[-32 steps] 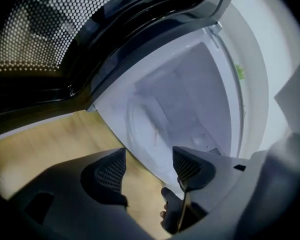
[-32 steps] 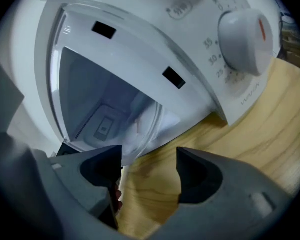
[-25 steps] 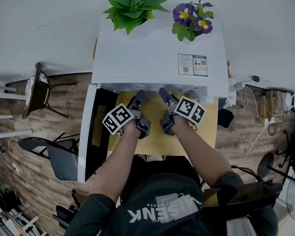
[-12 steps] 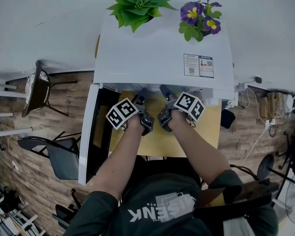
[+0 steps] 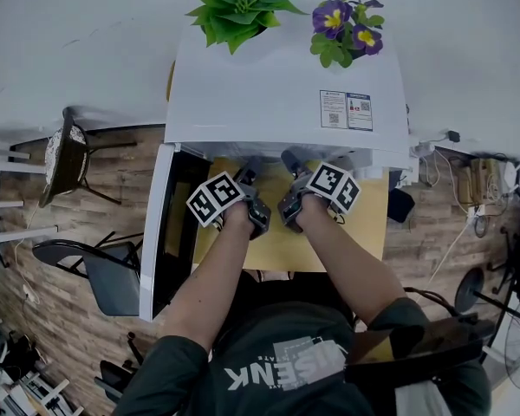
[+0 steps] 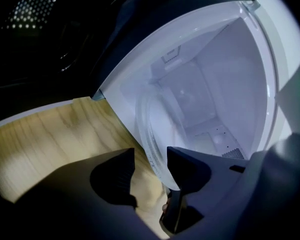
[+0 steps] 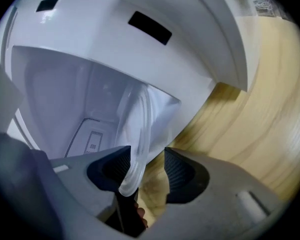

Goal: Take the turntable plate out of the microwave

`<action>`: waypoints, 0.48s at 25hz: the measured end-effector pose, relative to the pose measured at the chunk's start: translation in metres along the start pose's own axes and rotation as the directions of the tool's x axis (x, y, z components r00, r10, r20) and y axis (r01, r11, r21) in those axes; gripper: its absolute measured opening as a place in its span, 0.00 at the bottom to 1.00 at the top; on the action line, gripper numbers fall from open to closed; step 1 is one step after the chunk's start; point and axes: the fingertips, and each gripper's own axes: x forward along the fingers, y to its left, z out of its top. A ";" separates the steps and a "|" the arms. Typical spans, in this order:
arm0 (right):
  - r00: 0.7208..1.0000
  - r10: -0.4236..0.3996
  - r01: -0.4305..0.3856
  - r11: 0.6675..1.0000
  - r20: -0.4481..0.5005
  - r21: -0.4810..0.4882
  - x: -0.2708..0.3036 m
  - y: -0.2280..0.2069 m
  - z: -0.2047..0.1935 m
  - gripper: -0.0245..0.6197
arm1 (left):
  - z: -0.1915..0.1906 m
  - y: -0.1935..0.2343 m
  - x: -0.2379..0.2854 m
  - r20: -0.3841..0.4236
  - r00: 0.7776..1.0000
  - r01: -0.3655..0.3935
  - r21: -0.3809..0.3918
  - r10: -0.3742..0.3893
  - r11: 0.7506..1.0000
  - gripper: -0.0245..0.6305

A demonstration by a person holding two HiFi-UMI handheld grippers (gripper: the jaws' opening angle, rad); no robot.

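Straddling the plate's (image 6: 151, 119) near rim, inside the microwave's (image 5: 277, 102) open mouth, with left gripper (image 6: 151, 158) and right gripper (image 7: 146, 159), one each side for a level lift. Just been closing both, glass between, not yet pinched.

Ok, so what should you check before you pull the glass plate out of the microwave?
1. Microwave door swung open: ok.
2. Turntable plate rim between the left gripper jaws: ok.
3. Rim between the right gripper jaws: ok.
4. Both pairs of jaws pinching the rim: not ok. They have just been closing, but a gap still shows beside the glass in each.
5. Plate loose enough to lift: cannot tell.
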 end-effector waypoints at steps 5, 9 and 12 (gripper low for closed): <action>0.999 0.008 -0.011 0.998 -0.036 -0.062 -0.009 0.001 -0.011 0.34 | -0.009 -0.004 -0.013 0.017 1.000 0.023 -0.005 -0.023 1.000 0.24; 0.999 0.002 -0.005 0.998 -0.053 -0.055 -0.019 -0.007 -0.022 0.33 | -0.024 0.003 -0.023 -0.002 1.000 0.016 -0.033 -0.016 0.999 0.22; 0.997 0.003 -0.008 0.998 -0.073 -0.068 -0.026 -0.012 -0.028 0.33 | -0.034 0.006 -0.030 -0.013 1.000 0.016 -0.038 -0.016 0.999 0.22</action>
